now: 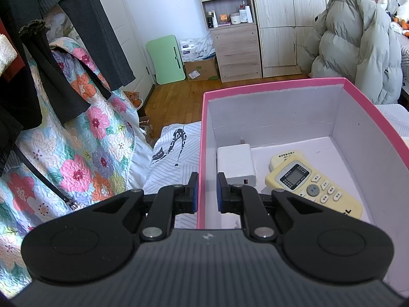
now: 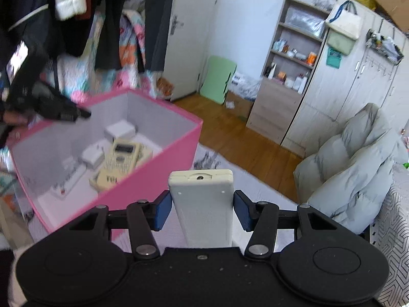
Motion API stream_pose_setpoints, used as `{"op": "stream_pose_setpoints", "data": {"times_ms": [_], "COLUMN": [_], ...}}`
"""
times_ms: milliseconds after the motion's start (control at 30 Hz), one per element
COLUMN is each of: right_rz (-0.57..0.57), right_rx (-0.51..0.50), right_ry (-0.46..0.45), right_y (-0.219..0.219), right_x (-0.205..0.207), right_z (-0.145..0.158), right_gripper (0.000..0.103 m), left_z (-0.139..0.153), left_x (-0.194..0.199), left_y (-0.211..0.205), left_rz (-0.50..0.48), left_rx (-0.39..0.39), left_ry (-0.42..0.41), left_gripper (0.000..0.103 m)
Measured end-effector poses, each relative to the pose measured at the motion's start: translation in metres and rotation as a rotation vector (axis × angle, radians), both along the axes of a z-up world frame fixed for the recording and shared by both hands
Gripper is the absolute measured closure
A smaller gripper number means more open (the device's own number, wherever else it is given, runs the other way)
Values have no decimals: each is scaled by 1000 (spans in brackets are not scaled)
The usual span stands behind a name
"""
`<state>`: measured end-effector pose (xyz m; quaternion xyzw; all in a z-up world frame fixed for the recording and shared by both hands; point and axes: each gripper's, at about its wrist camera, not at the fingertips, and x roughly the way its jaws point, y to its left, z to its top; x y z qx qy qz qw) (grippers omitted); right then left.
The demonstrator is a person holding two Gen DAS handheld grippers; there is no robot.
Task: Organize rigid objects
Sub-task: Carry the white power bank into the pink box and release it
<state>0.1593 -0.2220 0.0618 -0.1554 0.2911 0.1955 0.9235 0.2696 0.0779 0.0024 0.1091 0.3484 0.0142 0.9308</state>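
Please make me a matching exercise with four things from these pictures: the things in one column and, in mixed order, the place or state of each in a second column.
Things:
1. pink cardboard box
2. yellowed remote control with a grey screen
3. white slim remote control
4. pale green board

Places or states:
A. held between the pads of the right gripper, outside the box
B. leans against the white wall, on the floor
C. lies inside the box
D. its side wall is clamped by the left gripper

Pairs: 1-D, 2-C, 3-A, 4-B
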Motion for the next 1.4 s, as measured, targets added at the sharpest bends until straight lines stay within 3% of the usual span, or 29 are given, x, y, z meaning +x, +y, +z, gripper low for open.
{"op": "stream_pose_setpoints", "data": {"times_ms": [233, 367, 467, 633, 800, 933, 1067, 1333, 1400], "right_rz": [41, 105, 141, 115, 94, 94, 95, 109, 120], "right_rx": [118, 257, 342, 419, 466, 473, 444, 243, 203], "right_ry": [-150, -136, -66, 90, 116, 109, 164, 295, 339], "right_y": [24, 52, 80, 133, 165, 164, 150, 137, 141], "right_x": [6, 32, 63, 118, 135, 129, 117, 83, 79], "right_z": [58, 70, 60, 18, -16, -27, -20, -42, -50], "right_gripper": [45, 45, 45, 45, 45, 45, 45, 47, 78], "left_z": [-1, -1, -1, -1, -1, 0, 1, 2, 2], "left_x": [0, 2, 2, 0, -2, -4, -4, -1, -1], "left_y": [0, -1, -1, -1, -1, 0, 4, 14, 16], "left_rz": [1, 9, 7, 2, 5, 5, 1, 12, 12], "left_rx": [-12, -21, -20, -24, -21, -30, -58, -130, -142], "left_ry": [1, 12, 13, 10, -10, -19, -20, -10, -10], "left_gripper": [92, 92, 92, 92, 92, 92, 92, 92, 92]}}
